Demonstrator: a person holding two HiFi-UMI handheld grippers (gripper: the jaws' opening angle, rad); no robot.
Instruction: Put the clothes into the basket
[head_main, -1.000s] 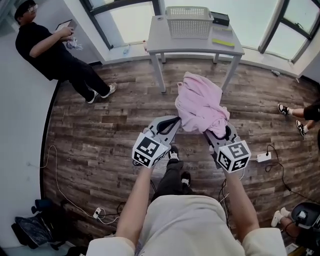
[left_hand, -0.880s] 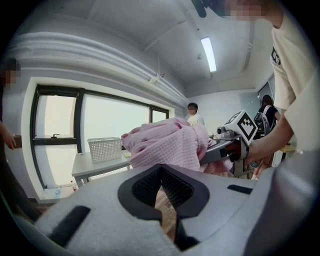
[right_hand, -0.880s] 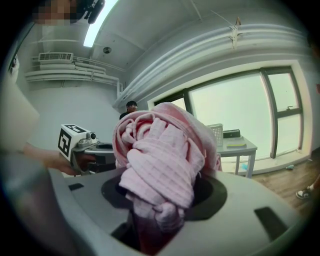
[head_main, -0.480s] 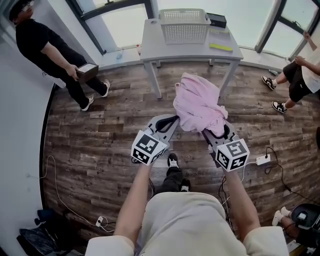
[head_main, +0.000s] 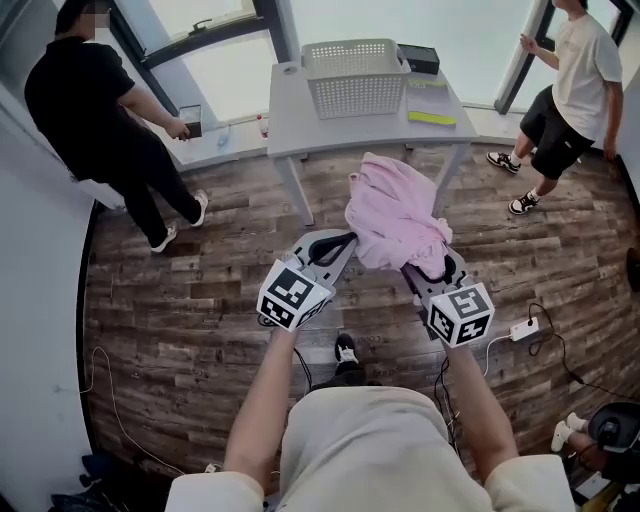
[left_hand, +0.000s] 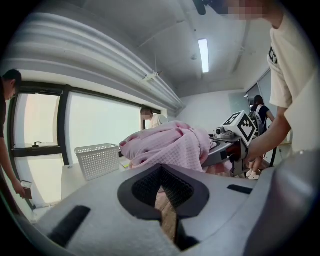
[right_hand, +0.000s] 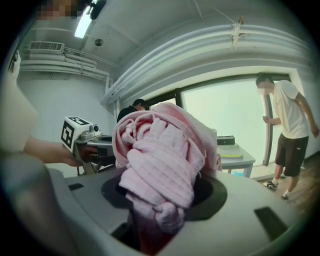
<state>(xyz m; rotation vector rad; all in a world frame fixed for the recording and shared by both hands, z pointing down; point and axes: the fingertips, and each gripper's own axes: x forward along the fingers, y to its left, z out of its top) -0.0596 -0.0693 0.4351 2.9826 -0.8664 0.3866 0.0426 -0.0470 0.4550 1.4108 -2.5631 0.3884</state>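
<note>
**Pink garment in right tool, short of the basket**

- Pink garment (head_main: 395, 215): bunched, waffle-textured, off the floor. Lower end is pinched in the right tool (head_main: 425, 265); the rest stands up and flops forward over the jaws. The right gripper view shows a wad of cloth filling the gap, jaws clamped on it part-way closed.
- Left tool (head_main: 345, 240): just beside the garment on its left. In the left gripper view the pad tips meet and nothing lies between them; only floor shows through the gap behind the tips. From the head view I cannot tell whether its tip touches the cloth.
- Hand pose: both forearms reach forward side by side, the tools angled slightly inward toward each other and tipped a little downward, marker cubes (head_main: 458, 313) facing up.
- Basket (head_main: 350, 85): white, perforated, on the grey bench (head_main: 300, 125) ahead, apart from the garment. A yellow-green flat item (head_main: 432, 118) and a dark box (head_main: 418, 58) sit to its right.
- Surroundings: wood-plank floor (head_main: 200, 300); person in dark clothes (head_main: 95, 110) at left, person in pale shirt (head_main: 575, 80) at right by the windows.
</note>
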